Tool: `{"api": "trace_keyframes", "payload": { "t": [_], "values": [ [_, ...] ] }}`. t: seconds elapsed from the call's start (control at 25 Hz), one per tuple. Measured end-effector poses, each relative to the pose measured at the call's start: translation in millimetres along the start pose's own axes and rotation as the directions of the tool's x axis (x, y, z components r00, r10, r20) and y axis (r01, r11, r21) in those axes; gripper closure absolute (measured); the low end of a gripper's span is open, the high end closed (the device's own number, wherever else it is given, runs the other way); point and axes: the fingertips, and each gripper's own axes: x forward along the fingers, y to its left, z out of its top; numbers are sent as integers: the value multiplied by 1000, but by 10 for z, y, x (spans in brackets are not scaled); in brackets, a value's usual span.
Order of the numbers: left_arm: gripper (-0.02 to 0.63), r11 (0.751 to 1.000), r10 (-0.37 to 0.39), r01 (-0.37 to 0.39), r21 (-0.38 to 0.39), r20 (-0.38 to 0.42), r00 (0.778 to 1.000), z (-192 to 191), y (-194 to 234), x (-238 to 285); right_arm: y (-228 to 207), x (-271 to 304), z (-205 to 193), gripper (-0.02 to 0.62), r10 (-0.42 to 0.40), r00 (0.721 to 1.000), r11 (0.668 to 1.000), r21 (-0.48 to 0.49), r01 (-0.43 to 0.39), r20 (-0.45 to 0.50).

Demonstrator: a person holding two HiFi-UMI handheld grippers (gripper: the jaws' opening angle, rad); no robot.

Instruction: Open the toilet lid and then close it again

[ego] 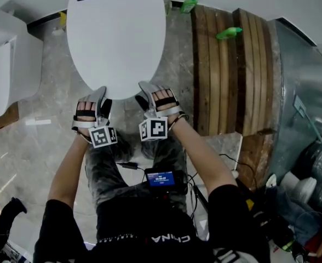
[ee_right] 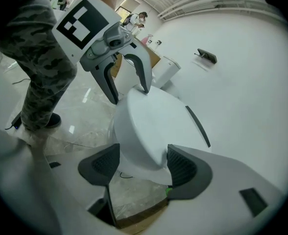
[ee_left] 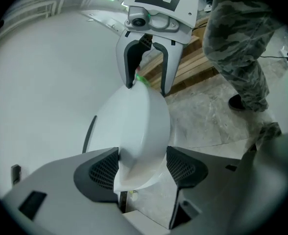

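The white toilet lid (ego: 117, 32) lies down flat, seen from above in the head view. Both grippers are at its front edge, side by side. My left gripper (ego: 101, 95) straddles the rim; in the left gripper view the lid's edge (ee_left: 134, 126) sits between the dark pads (ee_left: 102, 170), which stand wide, and I see no squeeze on it. My right gripper (ego: 144, 92) straddles the same edge a little to the right; the lid (ee_right: 154, 126) fills most of the gap between its wide jaws. Each gripper view shows the other gripper at the rim, the right one (ee_left: 146, 84) and the left one (ee_right: 129, 94).
Another white toilet (ego: 7, 75) stands at the left. A wooden slatted platform (ego: 232, 70) with two green bottles (ego: 228, 33) runs along the right, with silver sheeting (ego: 303, 103) beyond it. The person's camouflage-trousered legs (ego: 111, 163) stand on the marble floor just before the bowl.
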Motion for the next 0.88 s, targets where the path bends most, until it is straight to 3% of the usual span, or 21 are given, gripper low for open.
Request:
{"api": "trace_keyframes", "payload": {
  "t": [0.16, 0.32, 0.4, 0.52, 0.6, 0.88],
  "values": [
    [304, 997, -76, 76, 1, -13, 997, -53, -146, 111, 88, 119, -61, 296, 33, 999, 999, 40, -31, -32],
    [305, 982, -187, 186, -37, -30, 982, -83, -217, 166, 140, 209, -110, 298, 115, 990, 989, 104, -107, -77],
    [305, 953, -291, 286, -100, -36, 956, -86, -269, 152, 183, 227, -120, 298, 181, 978, 976, 144, -166, -103],
    [307, 885, -415, 403, -232, 0, 910, -38, -231, 85, 168, 198, -101, 307, 249, 961, 947, 236, -216, -120],
    [307, 864, -432, 420, -278, 20, 902, -19, -139, 3, 102, 121, -63, 333, 266, 956, 933, 283, -224, -122],
    [337, 837, -431, 405, -367, 11, 902, -14, 206, -441, -220, -326, 31, 379, 289, 947, 916, 330, -230, -143]
  ]
}}
